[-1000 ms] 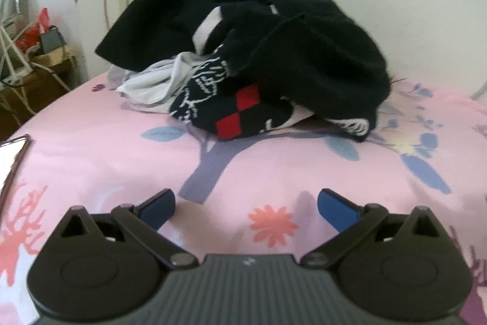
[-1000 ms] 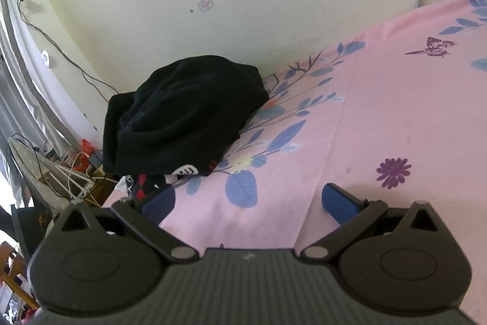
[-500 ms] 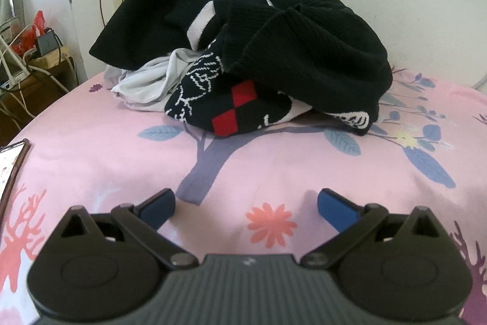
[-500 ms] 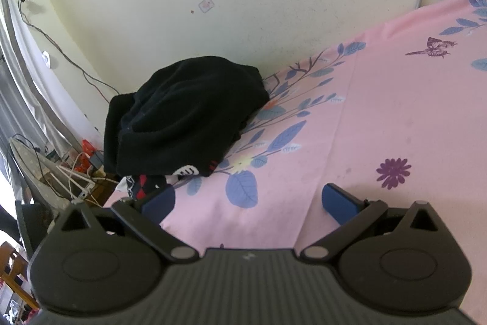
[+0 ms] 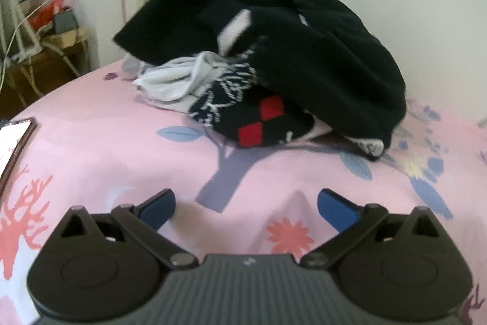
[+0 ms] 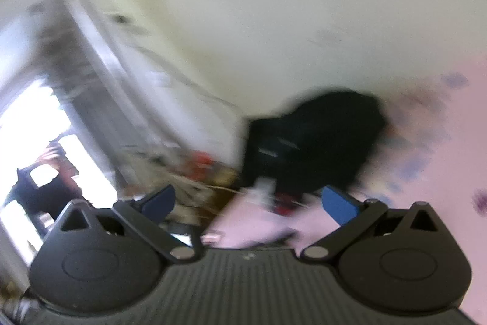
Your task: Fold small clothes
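Ahead of your left claw lies the pink floral bedsheet [image 5: 91,148]; far left of it you see a phone [image 5: 13,142] at the bed's edge and a cluttered wooden shelf [image 5: 45,57] beyond

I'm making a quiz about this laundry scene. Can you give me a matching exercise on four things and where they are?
Things:
1. black garment
2. white garment
3. red-diamond knit
4. left tool

Places:
A. low at the pile's front
B. open, over the pink bedsheet
C. on top of the pile
D. at the pile's left edge

Pairs: 1-C, 2-D, 3-A, 4-B
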A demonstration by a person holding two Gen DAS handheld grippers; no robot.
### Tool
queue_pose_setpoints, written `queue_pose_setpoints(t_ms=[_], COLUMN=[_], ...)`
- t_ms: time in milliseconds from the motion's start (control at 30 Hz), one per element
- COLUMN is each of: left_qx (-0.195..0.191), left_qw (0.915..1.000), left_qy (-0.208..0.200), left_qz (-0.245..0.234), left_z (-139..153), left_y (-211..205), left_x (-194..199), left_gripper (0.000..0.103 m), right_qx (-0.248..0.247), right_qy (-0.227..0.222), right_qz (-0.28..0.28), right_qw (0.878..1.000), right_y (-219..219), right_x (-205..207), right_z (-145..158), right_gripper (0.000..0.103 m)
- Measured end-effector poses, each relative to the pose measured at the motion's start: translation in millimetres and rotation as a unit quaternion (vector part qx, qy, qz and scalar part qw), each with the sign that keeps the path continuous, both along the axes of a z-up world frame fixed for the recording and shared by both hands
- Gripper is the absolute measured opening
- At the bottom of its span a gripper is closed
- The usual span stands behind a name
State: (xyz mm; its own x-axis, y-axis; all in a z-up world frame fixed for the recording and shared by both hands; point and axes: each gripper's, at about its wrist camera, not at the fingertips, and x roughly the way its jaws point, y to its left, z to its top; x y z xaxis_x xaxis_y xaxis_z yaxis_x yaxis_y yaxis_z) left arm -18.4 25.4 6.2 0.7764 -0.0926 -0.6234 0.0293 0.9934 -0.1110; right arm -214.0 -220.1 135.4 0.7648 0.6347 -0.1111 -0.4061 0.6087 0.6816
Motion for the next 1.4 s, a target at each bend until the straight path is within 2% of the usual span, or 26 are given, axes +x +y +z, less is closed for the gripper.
queue_pose_setpoints(t_ms=[67,100,133,200,233,267,300,333,367,400,433,467,500,533,600,700,767,800,833,867,900,967,1000,1167,1333,1400], left_qx=[-0.014,-0.019,-0.023,-0.028,-0.024,-0.015,-0.006,0.001,0.006,0.010,0.010,-0.006,-0.035,-0.044,-0.046,-0.036,-0.024,-0.019,-0.014,-0.012,-0.012,-0.016,-0.020,-0.027,-0.022,-0.024], left_qw=[0.9998,0.9996,0.9995,0.9994,0.9995,0.9995,0.9993,0.9989,0.9984,0.9978,0.9974,0.9976,0.9975,0.9971,0.9965,0.9958,0.9952,0.9950,0.9947,0.9944,0.9941,0.9936,0.9934,0.9926,0.9918,0.9922], left_qy=[-0.006,-0.008,-0.008,0.003,0.004,0.002,-0.006,-0.017,-0.026,-0.032,-0.034,-0.028,-0.023,-0.024,-0.037,-0.064,-0.079,-0.085,-0.090,-0.094,-0.096,-0.099,-0.100,-0.104,-0.114,-0.111], left_qz=[0.013,0.019,0.022,0.020,0.021,0.028,0.036,0.044,0.050,0.057,0.063,0.063,0.057,0.057,0.059,0.055,0.052,0.050,0.049,0.048,0.048,0.051,0.052,0.055,0.053,0.052], left_z=[1,1,1,1,2,3,4,6,7,7,6,5,3,3,5,9,10,12,12,13,13,13,13,13,14,14], left_y=[7,10,13,20,23,27,33,40,45,51,56,62,68,70,71,66,61,59,57,57,57,60,62,65,63,64], left_x=[-2,-3,-3,-1,0,0,-1,-1,-2,-2,-2,1,3,4,2,-6,-10,-11,-12,-12,-12,-13,-14,-15,-18,-18], left_gripper=[0.103,0.103,0.103,0.103,0.103,0.103,0.103,0.103,0.103,0.103,0.103,0.103,0.103,0.103,0.103,0.103,0.103,0.103,0.103,0.103,0.103,0.103,0.103,0.103,0.103,0.103], right_qx=[0.005,-0.015,-0.049,-0.167,-0.235,-0.267,-0.290,-0.303,-0.309,-0.312,-0.306,-0.292,-0.276,-0.255,-0.223,-0.212,-0.256,-0.276,-0.299,-0.313,-0.314,-0.292,-0.286,-0.207,-0.170,-0.177], right_qy=[-0.046,-0.073,-0.091,-0.107,-0.089,-0.066,-0.036,-0.008,0.010,0.035,0.054,0.064,0.069,0.072,0.080,0.086,0.085,0.088,0.102,0.124,0.141,0.142,0.132,0.043,-0.060,-0.094], right_qz=[0.033,0.045,0.042,-0.006,-0.040,-0.056,-0.069,-0.075,-0.069,-0.061,-0.063,-0.068,-0.073,-0.084,-0.099,-0.095,-0.119,-0.133,-0.141,-0.130,-0.121,-0.125,-0.127,-0.189,-0.251,-0.262], right_qw=[0.998,0.996,0.994,0.980,0.967,0.960,0.954,0.950,0.948,0.947,0.948,0.952,0.956,0.961,0.967,0.969,0.955,0.948,0.938,0.933,0.931,0.938,0.941,0.959,0.951,0.944], right_y=[2,7,15,38,52,58,64,67,70,74,79,81,81,84,89,107,128,134,141,144,143,138,136,84,17,3], right_x=[-11,-15,-17,-9,5,18,34,52,67,87,101,114,124,137,163,195,216,225,237,250,256,256,250,198,106,65], right_z=[26,41,49,56,51,45,35,23,13,2,-5,-10,-13,-16,-21,-29,-33,-35,-40,-46,-49,-44,-35,45,132,157], right_gripper=[0.097,0.097,0.097,0.097,0.097,0.096,0.090,0.069,0.060,0.050,0.053,0.055,0.058,0.072,0.090,0.092,0.096,0.093,0.060,0.038,0.023,0.014,0.004,0.004,0.004,0.004])
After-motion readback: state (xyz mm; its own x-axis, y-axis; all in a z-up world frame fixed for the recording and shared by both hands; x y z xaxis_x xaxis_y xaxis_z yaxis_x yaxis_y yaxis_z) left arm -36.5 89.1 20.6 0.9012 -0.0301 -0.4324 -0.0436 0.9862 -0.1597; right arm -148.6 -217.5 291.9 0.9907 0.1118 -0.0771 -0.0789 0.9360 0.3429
